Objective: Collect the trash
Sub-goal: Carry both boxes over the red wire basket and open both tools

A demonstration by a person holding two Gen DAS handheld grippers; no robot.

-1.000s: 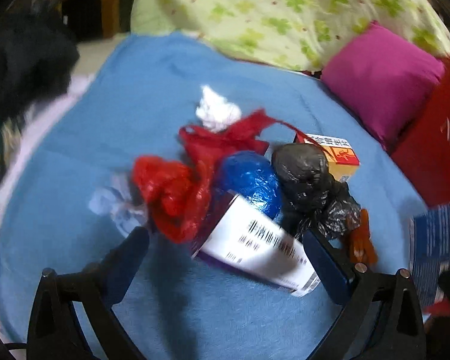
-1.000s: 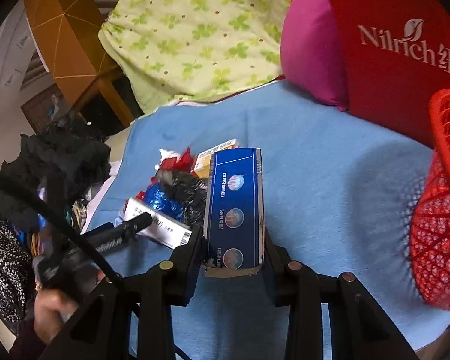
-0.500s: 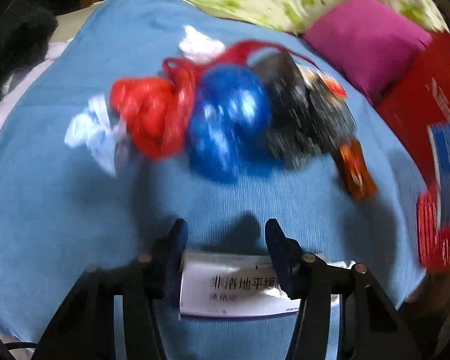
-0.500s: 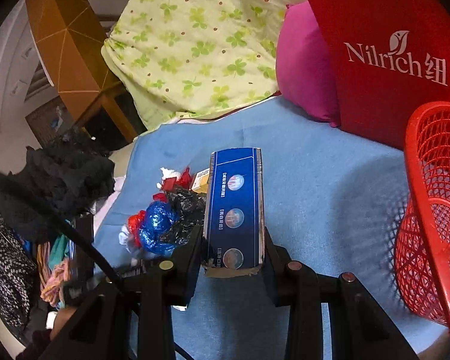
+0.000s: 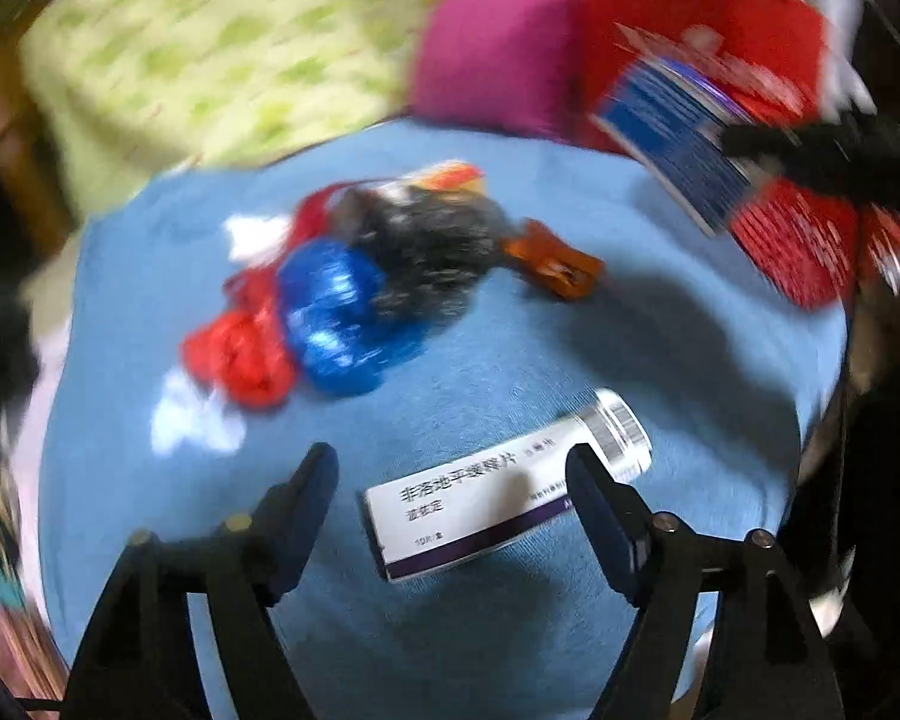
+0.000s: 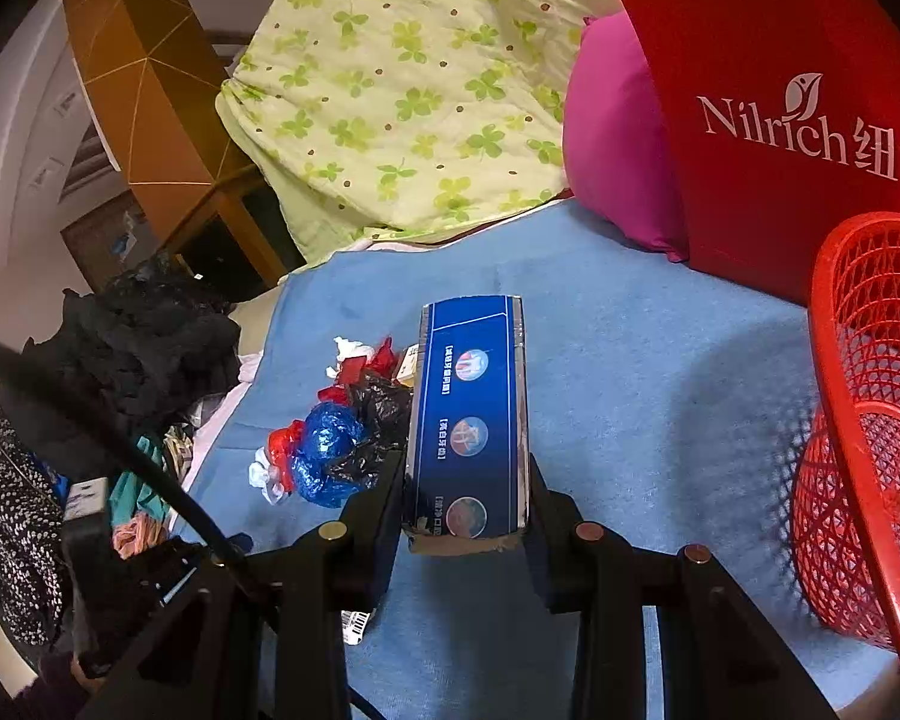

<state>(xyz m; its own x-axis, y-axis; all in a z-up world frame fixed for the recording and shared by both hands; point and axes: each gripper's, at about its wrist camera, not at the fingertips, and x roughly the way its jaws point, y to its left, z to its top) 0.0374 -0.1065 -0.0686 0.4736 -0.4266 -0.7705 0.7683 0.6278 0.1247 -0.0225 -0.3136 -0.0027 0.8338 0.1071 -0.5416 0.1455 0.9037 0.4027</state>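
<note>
A white medicine box [image 5: 498, 495] with a purple stripe lies on the blue bedspread [image 5: 510, 360] between the fingers of my left gripper [image 5: 450, 471]. Its jaws are opening; the left finger stands clear of the box and the right finger overlaps its end. Beyond it sits the trash pile: blue bag [image 5: 330, 318], red bag [image 5: 240, 360], black bag [image 5: 426, 252], orange wrapper [image 5: 558, 267], white tissue [image 5: 192, 420]. My right gripper [image 6: 465, 480] is shut on a long blue carton [image 6: 468, 420], held above the bedspread beside the red mesh basket [image 6: 858, 450].
A red paper bag [image 6: 780, 120] and a pink pillow [image 6: 618, 138] stand behind the basket. A clover-print quilt [image 6: 402, 90] fills the back. Dark clothes [image 6: 138, 336] are heaped off the bed's left side. A black cable [image 6: 150, 474] crosses the lower left.
My left gripper closed on the white box, drew it back from the pile toward the near edge while rolling, then spread its jaws. The right gripper kept still with the blue carton.
</note>
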